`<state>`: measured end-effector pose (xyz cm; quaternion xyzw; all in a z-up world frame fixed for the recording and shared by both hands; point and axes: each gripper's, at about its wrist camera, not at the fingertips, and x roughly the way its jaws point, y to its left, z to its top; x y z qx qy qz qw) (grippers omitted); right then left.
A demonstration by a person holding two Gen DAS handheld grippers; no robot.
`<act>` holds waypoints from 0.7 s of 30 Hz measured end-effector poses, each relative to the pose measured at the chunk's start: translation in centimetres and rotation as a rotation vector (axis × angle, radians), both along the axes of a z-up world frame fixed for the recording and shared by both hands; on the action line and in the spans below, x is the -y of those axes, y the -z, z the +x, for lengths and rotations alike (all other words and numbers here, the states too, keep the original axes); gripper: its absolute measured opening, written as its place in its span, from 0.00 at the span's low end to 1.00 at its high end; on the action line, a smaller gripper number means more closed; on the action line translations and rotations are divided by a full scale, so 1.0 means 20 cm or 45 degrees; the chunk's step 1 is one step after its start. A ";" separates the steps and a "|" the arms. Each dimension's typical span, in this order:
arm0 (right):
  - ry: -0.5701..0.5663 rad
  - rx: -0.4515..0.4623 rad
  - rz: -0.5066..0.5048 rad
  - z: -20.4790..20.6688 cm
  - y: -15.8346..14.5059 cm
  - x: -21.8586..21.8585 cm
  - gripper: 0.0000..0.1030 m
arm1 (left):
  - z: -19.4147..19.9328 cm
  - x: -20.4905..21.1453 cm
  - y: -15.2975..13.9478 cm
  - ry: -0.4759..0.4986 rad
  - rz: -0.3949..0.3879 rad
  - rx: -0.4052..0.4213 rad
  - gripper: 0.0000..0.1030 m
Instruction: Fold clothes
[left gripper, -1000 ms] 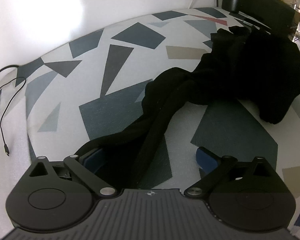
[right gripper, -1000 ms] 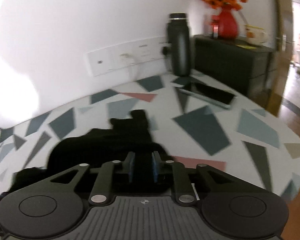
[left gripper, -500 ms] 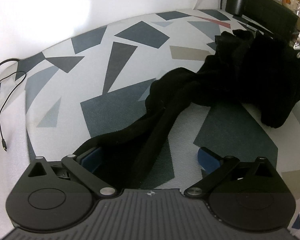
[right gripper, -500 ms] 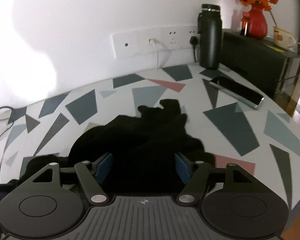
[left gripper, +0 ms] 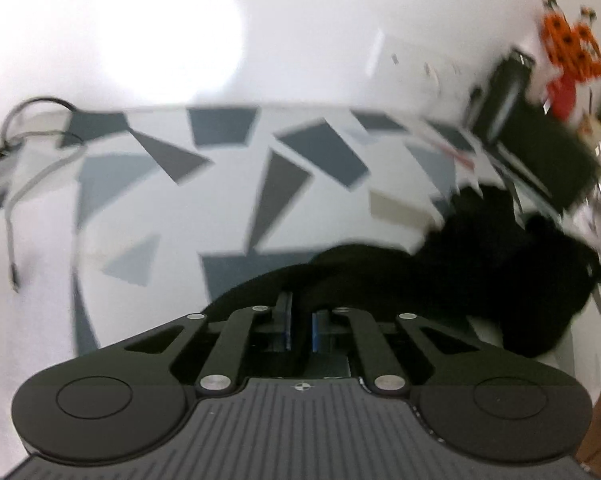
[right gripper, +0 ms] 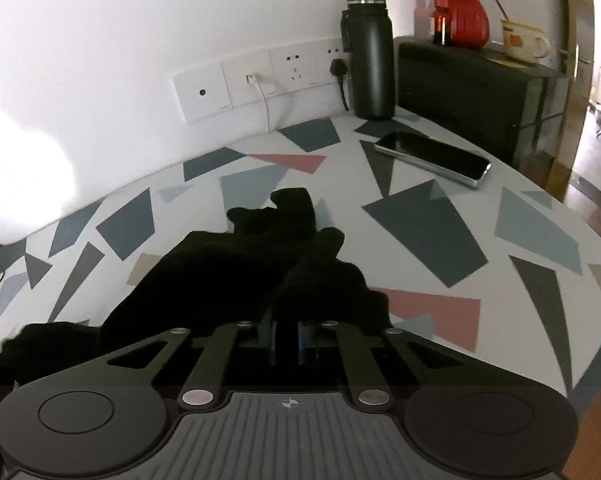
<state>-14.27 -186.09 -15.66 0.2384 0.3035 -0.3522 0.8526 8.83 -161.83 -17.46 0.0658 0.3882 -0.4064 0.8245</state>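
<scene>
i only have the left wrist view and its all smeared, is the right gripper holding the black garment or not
Observer: Yes, the right gripper is shut on a fold of the black garment.
Operator: anything near it on the table i could snag
Observer: A phone lies flat beyond the garment, clear of the cloth.
Operator: and that dark blur top right in my view
Observer: A black bottle stands upright against the wall, beside the sockets.
</scene>
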 end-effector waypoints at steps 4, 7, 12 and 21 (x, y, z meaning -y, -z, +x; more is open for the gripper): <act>-0.059 0.045 0.040 0.02 -0.03 -0.01 0.08 | 0.08 -0.12 -0.09 -0.107 -0.122 -0.016 0.08; -0.130 0.098 0.031 0.07 -0.09 -0.06 0.08 | 0.14 -0.25 -0.17 -0.259 -0.188 -0.002 0.08; -0.155 0.184 -0.049 0.11 -0.19 -0.14 0.07 | 0.23 -0.53 -0.30 -0.567 -0.263 0.065 0.07; 0.164 -0.034 0.101 0.01 -0.05 0.03 0.07 | 0.19 -0.71 -0.20 -0.613 -0.175 -0.057 0.08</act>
